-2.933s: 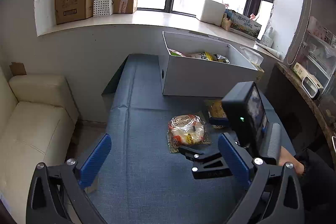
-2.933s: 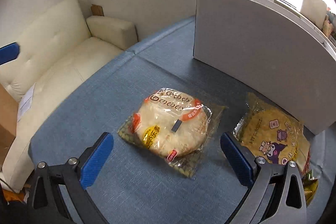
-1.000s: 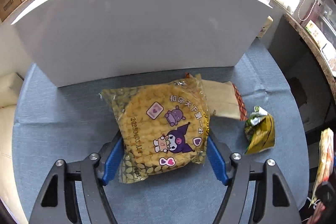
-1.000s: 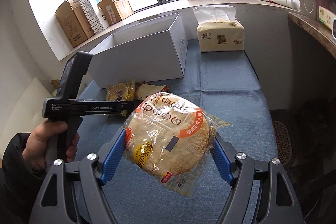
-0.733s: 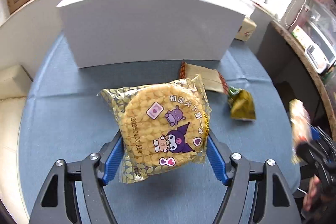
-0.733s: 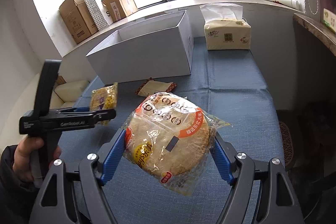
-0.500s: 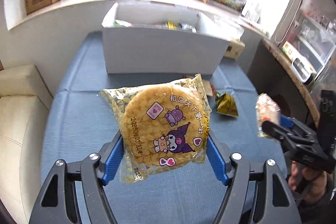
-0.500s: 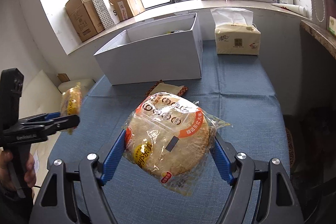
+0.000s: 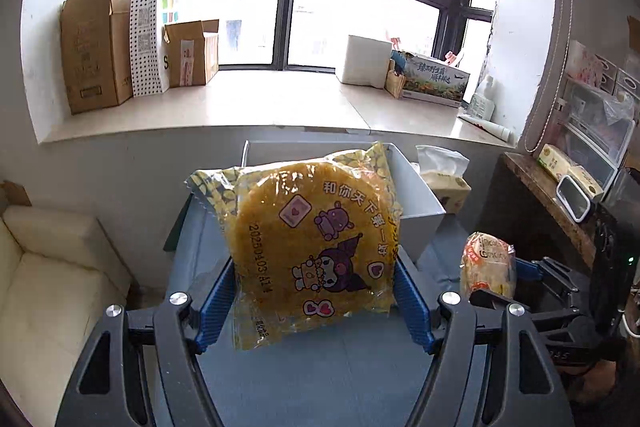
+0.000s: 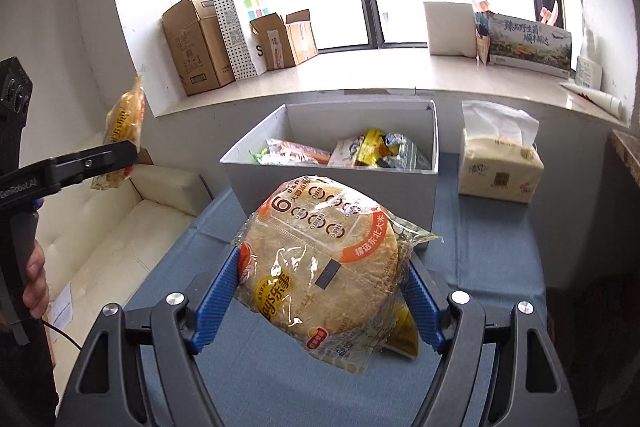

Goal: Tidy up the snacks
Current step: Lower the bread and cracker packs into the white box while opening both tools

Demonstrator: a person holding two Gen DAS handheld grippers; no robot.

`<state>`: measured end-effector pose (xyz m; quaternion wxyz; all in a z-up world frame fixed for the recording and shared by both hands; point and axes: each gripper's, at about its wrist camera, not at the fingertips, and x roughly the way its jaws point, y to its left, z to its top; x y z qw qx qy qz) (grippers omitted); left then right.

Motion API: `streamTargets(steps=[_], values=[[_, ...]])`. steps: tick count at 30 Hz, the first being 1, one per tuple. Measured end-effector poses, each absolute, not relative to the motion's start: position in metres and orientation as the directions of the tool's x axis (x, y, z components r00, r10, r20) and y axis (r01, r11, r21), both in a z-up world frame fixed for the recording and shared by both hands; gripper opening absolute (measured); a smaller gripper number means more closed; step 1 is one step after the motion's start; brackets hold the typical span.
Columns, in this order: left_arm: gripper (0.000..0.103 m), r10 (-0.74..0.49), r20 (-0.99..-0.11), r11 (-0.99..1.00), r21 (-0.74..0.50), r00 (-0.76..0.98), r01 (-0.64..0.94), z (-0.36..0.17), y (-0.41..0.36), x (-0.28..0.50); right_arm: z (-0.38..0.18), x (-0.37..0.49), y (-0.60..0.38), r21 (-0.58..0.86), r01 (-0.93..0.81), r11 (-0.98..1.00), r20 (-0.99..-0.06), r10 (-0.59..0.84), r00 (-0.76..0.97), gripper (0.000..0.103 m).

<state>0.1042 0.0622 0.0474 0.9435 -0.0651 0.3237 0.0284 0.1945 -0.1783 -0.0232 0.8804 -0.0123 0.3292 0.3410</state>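
Left gripper [image 9: 314,301]: I clamp the yellow cracker pack [image 9: 308,247] by its edges, aloft before the white box [image 10: 332,175].
Right gripper [image 10: 320,301]: clamps the rice cracker pack [image 10: 324,267], aloft.
Handling: light, brittle, slippery film (I'd squeeze gently).

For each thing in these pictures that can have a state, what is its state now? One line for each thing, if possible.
Left gripper: shut on the yellow cartoon snack pack.
Yellow cartoon snack pack: sealed, held above the table.
Right gripper: shut on the round rice cake pack.
Round rice cake pack: sealed, held in the air, tilted.
White box: open on top, several snack packs inside.
Tissue pack: opened, one tissue sticking out.
Small cardboard box: flaps open.
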Motion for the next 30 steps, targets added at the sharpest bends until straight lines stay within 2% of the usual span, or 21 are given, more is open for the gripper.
streamTargets(steps=[5, 7, 14, 16, 18, 19, 21, 23, 25, 30], values=[[0.077, 0.006, -0.634, 0.995, -0.072, 0.773, -0.068, 0.032, 0.07, 0.187, -0.006, 0.254, -0.155, 0.215, -0.582, 0.784, -0.599, 0.577, 0.555, 0.081], [0.077, 0.042, -0.65, 0.997, -0.026, 0.759, -0.078, 0.024, 0.07, 0.216, -0.005, 0.281, -0.148, 0.222, -0.559, 0.799, -0.606, 0.562, 0.563, 0.081], [0.077, 0.071, -0.699, 0.997, 0.022, 0.712, -0.078, -0.003, 0.073, 0.288, -0.013, 0.356, -0.124, 0.216, -0.505, 0.836, -0.656, 0.507, 0.559, 0.081], [0.086, 0.061, -0.7, 0.997, 0.011, 0.711, -0.074, -0.006, 0.074, 0.3, -0.015, 0.367, -0.123, 0.246, -0.493, 0.834, -0.65, 0.52, 0.555, 0.082], [0.099, 0.075, -0.722, 0.997, 0.031, 0.688, -0.076, -0.012, 0.074, 0.311, -0.02, 0.377, -0.122, 0.262, -0.482, 0.836, -0.676, 0.516, 0.526, 0.09], [0.103, 0.078, -0.733, 0.997, 0.038, 0.676, -0.074, -0.015, 0.074, 0.315, -0.023, 0.38, -0.123, 0.265, -0.469, 0.842, -0.687, 0.506, 0.521, 0.091], [0.103, 0.089, -0.728, 0.996, 0.054, 0.68, -0.072, -0.017, 0.074, 0.314, -0.026, 0.379, -0.127, 0.263, -0.457, 0.85, -0.692, 0.496, 0.524, 0.098], [0.103, 0.08, -0.729, 0.996, 0.04, 0.68, -0.074, -0.018, 0.077, 0.312, -0.025, 0.376, -0.135, 0.266, -0.443, 0.856, -0.668, 0.495, 0.555, 0.098], [0.103, 0.072, -0.73, 0.997, 0.026, 0.68, -0.078, -0.019, 0.08, 0.309, -0.026, 0.373, -0.143, 0.298, -0.441, 0.847, -0.66, 0.516, 0.546, 0.103], [0.103, 0.07, -0.721, 0.997, 0.022, 0.69, -0.077, -0.014, 0.082, 0.295, -0.015, 0.353, -0.161, 0.325, -0.461, 0.826, -0.613, 0.555, 0.563, 0.103]])
